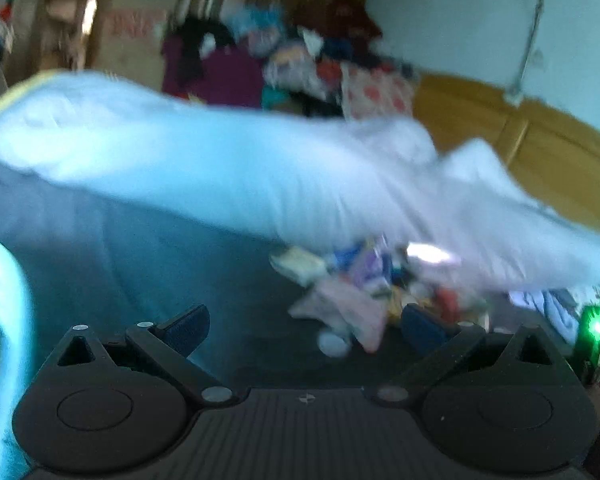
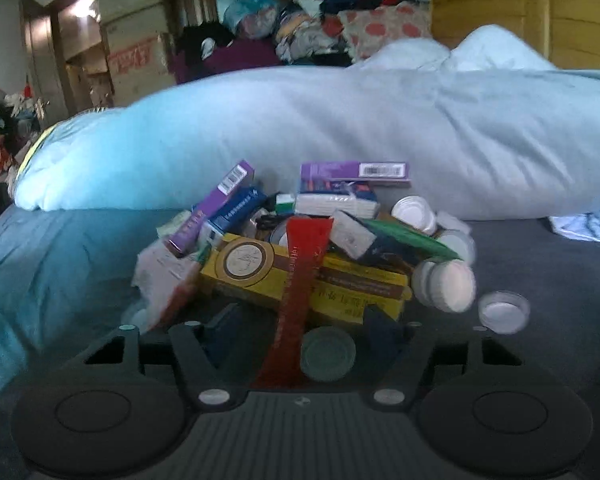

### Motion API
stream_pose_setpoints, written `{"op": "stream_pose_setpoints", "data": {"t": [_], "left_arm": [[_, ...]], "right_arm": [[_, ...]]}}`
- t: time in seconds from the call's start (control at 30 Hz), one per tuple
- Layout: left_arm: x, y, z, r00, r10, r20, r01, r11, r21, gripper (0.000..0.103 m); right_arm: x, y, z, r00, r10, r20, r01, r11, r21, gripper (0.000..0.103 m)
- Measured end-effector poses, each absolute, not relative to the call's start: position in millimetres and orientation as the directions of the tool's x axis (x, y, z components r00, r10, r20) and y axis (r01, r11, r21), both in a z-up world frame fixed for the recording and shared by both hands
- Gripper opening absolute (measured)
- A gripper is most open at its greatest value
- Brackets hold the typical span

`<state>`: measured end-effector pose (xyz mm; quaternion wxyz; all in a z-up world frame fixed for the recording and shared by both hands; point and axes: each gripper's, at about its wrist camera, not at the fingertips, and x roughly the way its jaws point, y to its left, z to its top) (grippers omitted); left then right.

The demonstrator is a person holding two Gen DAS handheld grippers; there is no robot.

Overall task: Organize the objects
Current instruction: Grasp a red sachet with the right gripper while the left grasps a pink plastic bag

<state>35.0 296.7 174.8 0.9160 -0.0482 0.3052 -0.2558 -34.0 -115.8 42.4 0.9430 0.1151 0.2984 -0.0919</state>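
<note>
Left wrist view: badly blurred. The left gripper (image 1: 306, 330) has its jaws spread wide with nothing between them, hanging above the dark bed sheet (image 1: 180, 280), likely free to take whatever comes next.
Pile, left view: the heap of clutter (image 1: 364, 292) lies just beyond the right finger, in front of the pale duvet (image 1: 220, 172).
Right wrist view: the right gripper (image 2: 300, 332) is parted around the near end of a red pouch (image 2: 298, 292); whether it grips is unclear.
Pouch: draped over a yellow box (image 2: 260, 272), uppermost, so the easy first pick.
Strays: a green lid (image 2: 328, 354) between the fingers; a white cap (image 2: 504, 312) rolled off to the right.
Far pile: purple boxes (image 2: 354, 171) lean against the duvet.
</note>
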Motion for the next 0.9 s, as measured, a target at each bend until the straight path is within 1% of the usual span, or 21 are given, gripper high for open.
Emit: {"op": "stream_pose_setpoints", "data": {"t": [0.1,0.13,0.17,0.2,0.23,0.27,0.3,0.33,0.43,0.53,0.6,0.63,0.67,0.7,0.73,0.77,0.83,0.9], "left_arm": [[59.9,280.7,152.6,0.642,-0.503,-0.579,0.427,0.861,-0.274,0.103],[69.9,274.1,146.2,0.629,-0.502,-0.593,0.424,0.862,-0.279,0.103],[74.9,268.1,139.2,0.618,-0.501,-0.606,0.422,0.862,-0.282,0.103],[81.7,265.2,132.4,0.605,-0.500,-0.619,0.419,0.862,-0.286,0.103],[85.7,261.8,125.0,0.594,-0.499,-0.631,0.413,0.862,-0.292,0.103],[85.6,263.2,120.4,0.590,-0.499,-0.635,0.410,0.862,-0.297,0.103],[81.3,268.3,117.5,0.593,-0.501,-0.630,0.407,0.862,-0.302,0.103],[81.2,270.5,114.7,0.602,-0.499,-0.624,0.399,0.864,-0.306,0.103],[84.8,279.2,104.4,0.614,-0.475,-0.630,0.345,0.880,-0.327,0.103],[84.0,290.4,100.1,0.609,-0.457,-0.649,0.314,0.890,-0.332,0.103],[79.7,298.0,102.0,0.611,-0.449,-0.652,0.310,0.893,-0.325,0.103],[78.6,301.1,101.4,0.612,-0.446,-0.653,0.307,0.895,-0.324,0.103],[77.1,305.8,100.8,0.616,-0.439,-0.654,0.297,0.898,-0.324,0.103],[76.4,310.0,99.2,0.618,-0.435,-0.654,0.284,0.900,-0.330,0.103],[76.5,313.2,96.8,0.617,-0.435,-0.656,0.275,0.900,-0.339,0.103],[77.5,314.4,93.3,0.613,-0.435,-0.659,0.269,0.900,-0.344,0.103],[78.0,315.6,88.4,0.605,-0.434,-0.668,0.263,0.900,-0.347,0.103],[77.7,313.3,85.3,0.600,-0.436,-0.670,0.268,0.899,-0.346,0.103]], "right_arm": [[-6.9,-113.7,30.2,0.807,-0.109,-0.580,0.219,0.968,0.123,0.069],[5.4,-110.5,24.5,0.802,-0.102,-0.589,0.206,0.972,0.113,0.057],[11.4,-111.0,19.2,0.803,-0.088,-0.589,0.184,0.977,0.106,0.054],[12.9,-110.1,19.2,0.812,-0.094,-0.576,0.173,0.981,0.083,0.037],[14.6,-111.4,21.8,0.819,-0.074,-0.569,0.150,0.985,0.089,0.017],[13.6,-111.5,27.3,0.831,-0.028,-0.555,0.116,0.986,0.124,0.017],[10.1,-104.9,36.3,0.852,-0.008,-0.524,0.081,0.990,0.117,0.017],[9.7,-93.0,44.8,0.871,0.033,-0.490,0.013,0.996,0.089,0.017],[38.7,-65.8,52.4,0.870,0.120,-0.477,-0.139,0.990,-0.003,0.017],[91.6,-53.2,46.2,0.841,0.119,-0.527,-0.199,0.975,-0.097,0.017],[116.3,-40.5,35.5,0.778,0.111,-0.618,-0.249,0.958,-0.142,0.017],[119.4,-36.2,33.1,0.757,0.131,-0.640,-0.264,0.957,-0.117,0.017],[117.5,-32.3,32.2,0.725,0.179,-0.665,-0.281,0.958,-0.048,0.017],[109.8,-27.3,35.6,0.696,0.258,-0.670,-0.316,0.948,0.036,0.017],[98.7,-22.5,41.9,0.678,0.338,-0.652,-0.363,0.926,0.103,0.017],[83.1,-18.7,52.3,0.670,0.416,-0.615,-0.397,0.901,0.176,0.017],[58.1,-23.7,65.6,0.701,0.458,-0.546,-0.381,0.889,0.255,0.017],[36.7,-37.1,65.6,0.744,0.419,-0.521,-0.303,0.906,0.296,0.018]]}}
